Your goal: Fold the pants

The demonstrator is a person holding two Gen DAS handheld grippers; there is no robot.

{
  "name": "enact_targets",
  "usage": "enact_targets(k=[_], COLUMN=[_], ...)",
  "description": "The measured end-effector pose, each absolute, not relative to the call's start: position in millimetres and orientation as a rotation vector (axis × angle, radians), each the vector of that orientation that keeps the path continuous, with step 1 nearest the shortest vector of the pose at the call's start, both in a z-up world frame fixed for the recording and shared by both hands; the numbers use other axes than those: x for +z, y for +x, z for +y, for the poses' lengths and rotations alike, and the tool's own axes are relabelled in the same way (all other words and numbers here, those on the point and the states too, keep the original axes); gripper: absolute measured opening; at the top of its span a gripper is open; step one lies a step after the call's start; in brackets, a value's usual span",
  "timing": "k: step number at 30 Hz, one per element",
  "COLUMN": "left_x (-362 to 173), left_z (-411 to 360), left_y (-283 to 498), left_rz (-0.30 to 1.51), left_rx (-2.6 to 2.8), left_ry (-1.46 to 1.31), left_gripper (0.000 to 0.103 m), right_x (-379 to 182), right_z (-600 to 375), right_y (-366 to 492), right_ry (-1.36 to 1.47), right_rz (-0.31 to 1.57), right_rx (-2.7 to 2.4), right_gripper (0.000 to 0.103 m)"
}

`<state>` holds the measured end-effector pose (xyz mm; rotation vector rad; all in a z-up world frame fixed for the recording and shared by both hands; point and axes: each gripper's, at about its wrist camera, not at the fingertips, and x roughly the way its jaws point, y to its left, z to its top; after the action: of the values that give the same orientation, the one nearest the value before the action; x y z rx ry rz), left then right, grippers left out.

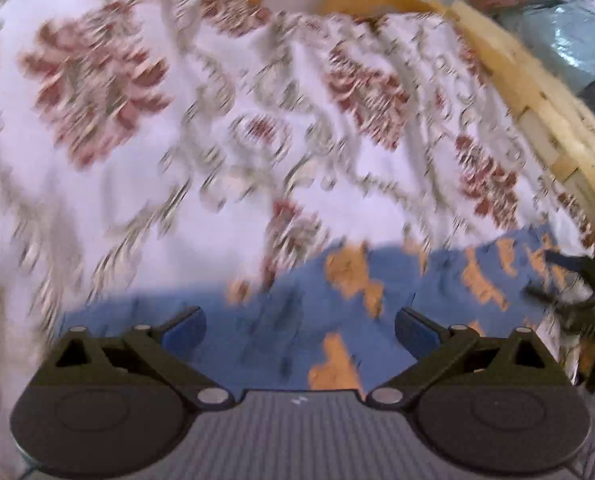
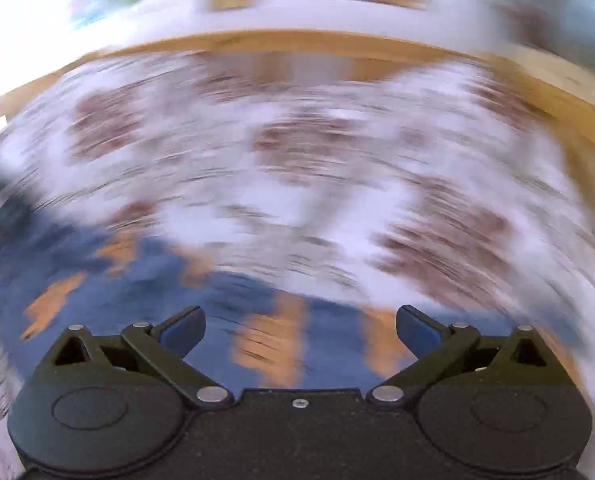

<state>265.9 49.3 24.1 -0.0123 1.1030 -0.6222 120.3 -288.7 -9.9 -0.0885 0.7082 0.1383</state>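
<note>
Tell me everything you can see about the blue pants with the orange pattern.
The blue pants with orange blotchy shapes look like soft fabric, lying rumpled on the white floral bedsheet. They fill the area just ahead of both open grippers, the left gripper and the right gripper; neither clamps the cloth. Motion blur hides waistband, legs and seams, so how far they are folded cannot be told.

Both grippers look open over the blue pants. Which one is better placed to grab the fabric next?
Left, tentatively. The left gripper has the blue pants filling its open gap; its view is sharper. The right gripper is also open over fabric, but its view is heavily blurred.
</note>
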Motion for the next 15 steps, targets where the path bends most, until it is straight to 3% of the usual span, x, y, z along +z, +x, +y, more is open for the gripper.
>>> enact_targets(k=[4,7,13,15], left_x=[12,-6,-32,-34], left_z=[11,-7,-18,-20], left_y=[300,326,347,346], left_rz=[1.097,1.146,1.228,1.231], left_rx=[-0.708,-0.775,-0.873,-0.909], left_ry=[0.049,0.06,0.099,0.13], left_gripper=[0.103,0.103,0.103,0.103], right_x=[-14,-23,-41,-46], right_z=[-250,-237,-229,-227], right_y=[167,197,230,231], right_ry=[-0.182,-0.175,-0.148,-0.166], right_rz=[0.684,0.716,0.787,0.804], right_rx=[0.363,0.482,0.588,0.602], right_gripper=[0.101,0.095,0.077,0.065])
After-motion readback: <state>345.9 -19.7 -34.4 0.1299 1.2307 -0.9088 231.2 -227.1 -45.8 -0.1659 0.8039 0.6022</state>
